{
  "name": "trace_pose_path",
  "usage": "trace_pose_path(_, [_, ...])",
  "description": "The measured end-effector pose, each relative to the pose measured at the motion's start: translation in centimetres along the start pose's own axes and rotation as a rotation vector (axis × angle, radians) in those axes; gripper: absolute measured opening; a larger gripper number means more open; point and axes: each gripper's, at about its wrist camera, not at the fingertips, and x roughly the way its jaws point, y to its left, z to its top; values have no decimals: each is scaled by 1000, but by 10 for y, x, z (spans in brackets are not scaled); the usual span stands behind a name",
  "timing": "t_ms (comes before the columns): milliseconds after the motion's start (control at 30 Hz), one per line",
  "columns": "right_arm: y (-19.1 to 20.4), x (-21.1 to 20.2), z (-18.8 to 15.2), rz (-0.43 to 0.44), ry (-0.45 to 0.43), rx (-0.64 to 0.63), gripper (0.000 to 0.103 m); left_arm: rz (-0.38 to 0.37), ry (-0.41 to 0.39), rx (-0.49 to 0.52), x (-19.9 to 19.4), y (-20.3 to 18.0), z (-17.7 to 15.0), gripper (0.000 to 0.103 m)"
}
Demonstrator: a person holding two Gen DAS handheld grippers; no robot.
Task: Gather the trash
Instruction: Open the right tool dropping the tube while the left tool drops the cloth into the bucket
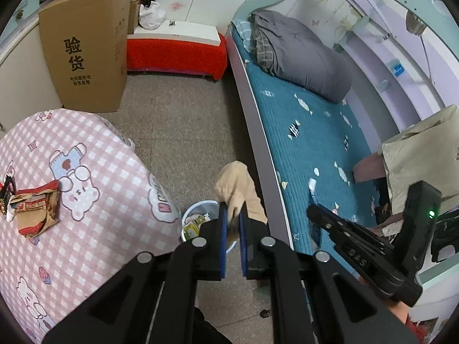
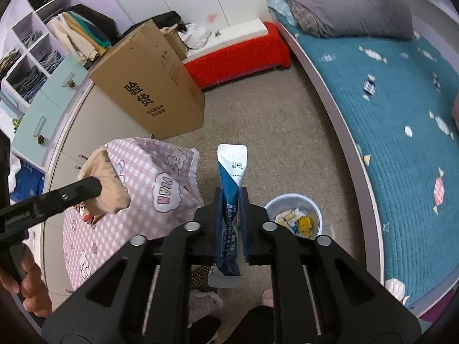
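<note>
My left gripper (image 1: 233, 210) is shut on a crumpled tan paper bag (image 1: 236, 189), held above the floor beside the white trash bin (image 1: 198, 215); the bag also shows in the right wrist view (image 2: 107, 183). My right gripper (image 2: 231, 197) is shut on a blue and white sachet wrapper (image 2: 231, 177), held above the floor left of the bin (image 2: 295, 215), which holds several wrappers. A torn red and brown wrapper (image 1: 37, 209) lies on the pink checked table (image 1: 100, 215). A small blue and white wrapper (image 2: 368, 86) lies on the bed.
A large cardboard box (image 1: 86, 46) stands on the floor behind the table. The teal bed (image 1: 315, 143) with a grey duvet (image 1: 301, 57) runs along the right. A red-covered bench (image 1: 178, 51) sits at the back. A beige bag (image 1: 421, 157) rests on the bed.
</note>
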Motion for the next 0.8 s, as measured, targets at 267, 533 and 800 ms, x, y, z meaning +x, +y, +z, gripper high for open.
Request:
trace_pose_path(267, [-18,-5,3,-27,-13,16,55,3,42,34,18,-22,-6,7])
trace_pose_path(533, [-22,-23,3,-22,-44,12,58,4,68,66,30,-43,-7,7])
trace_pose_path(800, [-34,-47,14,7,-129,68,60,1,76,106,39,-62,-2,7])
